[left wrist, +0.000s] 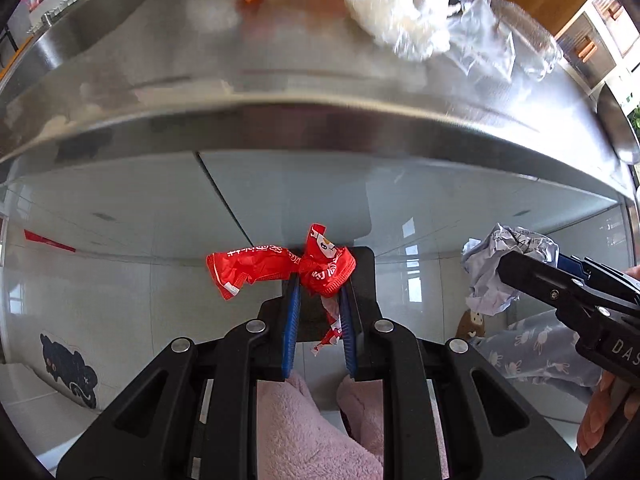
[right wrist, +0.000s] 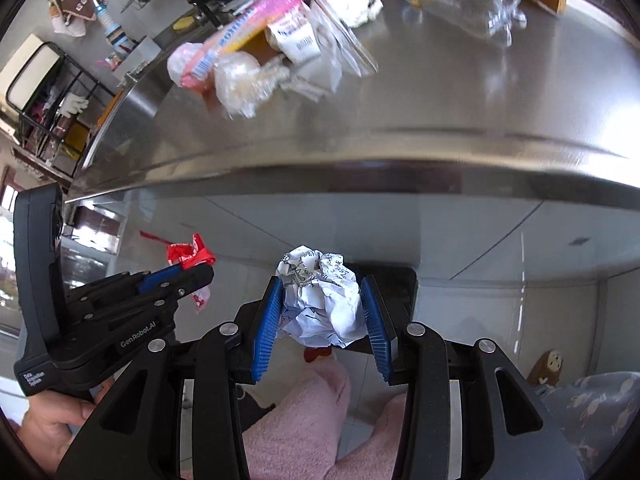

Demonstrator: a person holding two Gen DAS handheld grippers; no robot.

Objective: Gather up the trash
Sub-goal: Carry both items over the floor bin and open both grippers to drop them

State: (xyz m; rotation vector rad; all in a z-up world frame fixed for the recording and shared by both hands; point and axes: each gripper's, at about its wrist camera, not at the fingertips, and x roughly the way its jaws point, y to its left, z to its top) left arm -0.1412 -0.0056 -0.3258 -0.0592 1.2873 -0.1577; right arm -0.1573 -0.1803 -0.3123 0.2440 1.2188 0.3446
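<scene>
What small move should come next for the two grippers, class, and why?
Probably carry both loads to a bin, none of which shows here. The left gripper is shut on the red wrapper and the right gripper on the crumpled paper ball, both held below the steel counter's edge, where more trash remains.

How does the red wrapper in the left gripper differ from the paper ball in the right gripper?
The red wrapper is glossy printed plastic, twisted into a long strip; the crumpled paper ball is white with ink writing, bunched round. The wrapper trails sideways past the left gripper; the ball fills the wider gap of the right gripper. Both are held below the steel counter's edge.
</scene>
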